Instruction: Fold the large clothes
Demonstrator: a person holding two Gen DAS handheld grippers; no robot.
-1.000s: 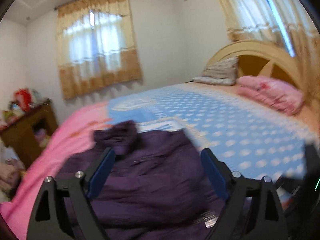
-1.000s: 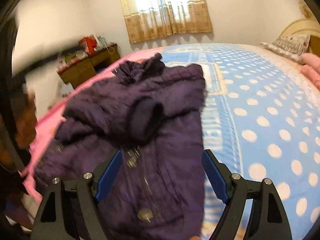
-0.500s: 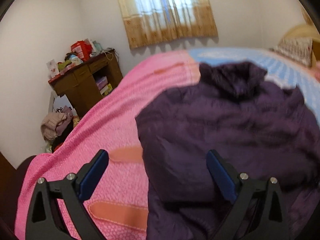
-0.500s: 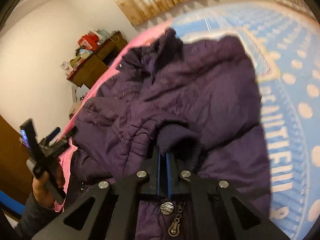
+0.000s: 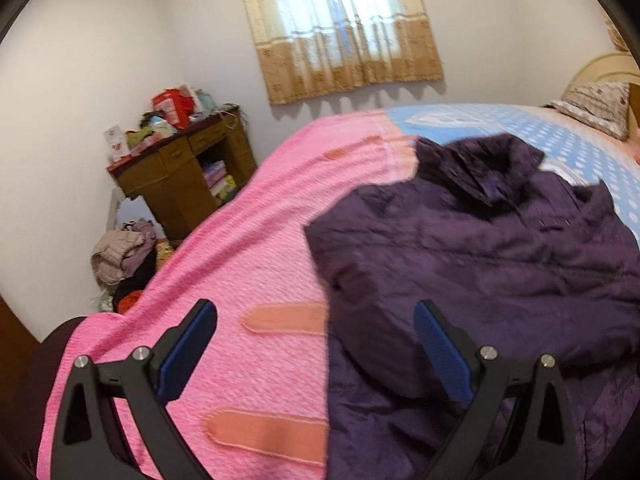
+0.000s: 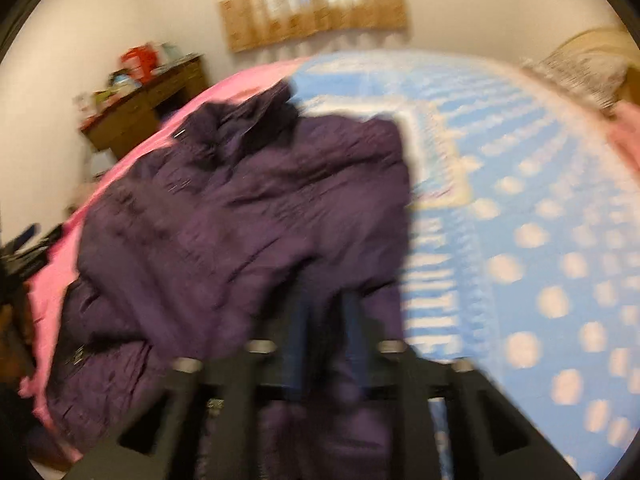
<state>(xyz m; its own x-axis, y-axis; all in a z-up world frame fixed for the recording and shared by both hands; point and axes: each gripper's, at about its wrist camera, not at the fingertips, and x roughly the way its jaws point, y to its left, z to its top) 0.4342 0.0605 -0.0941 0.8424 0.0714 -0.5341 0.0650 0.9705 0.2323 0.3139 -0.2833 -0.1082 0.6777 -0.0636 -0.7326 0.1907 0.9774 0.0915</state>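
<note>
Purple jacket heaped on bed, sleeve thrown across chest for folding. Left gripper wide, straddling jacket's near edge, gripping nothing. Right gripper just reopened to a narrow gap over fabric; grip unclear through blur.

Bed fills both views. Pink textured blanket with orange patches on near, left part; blue white-dotted sheet on far, right part. Purple jacket lies crumpled across seam between both. Patterned pillow at headboard end.
</note>
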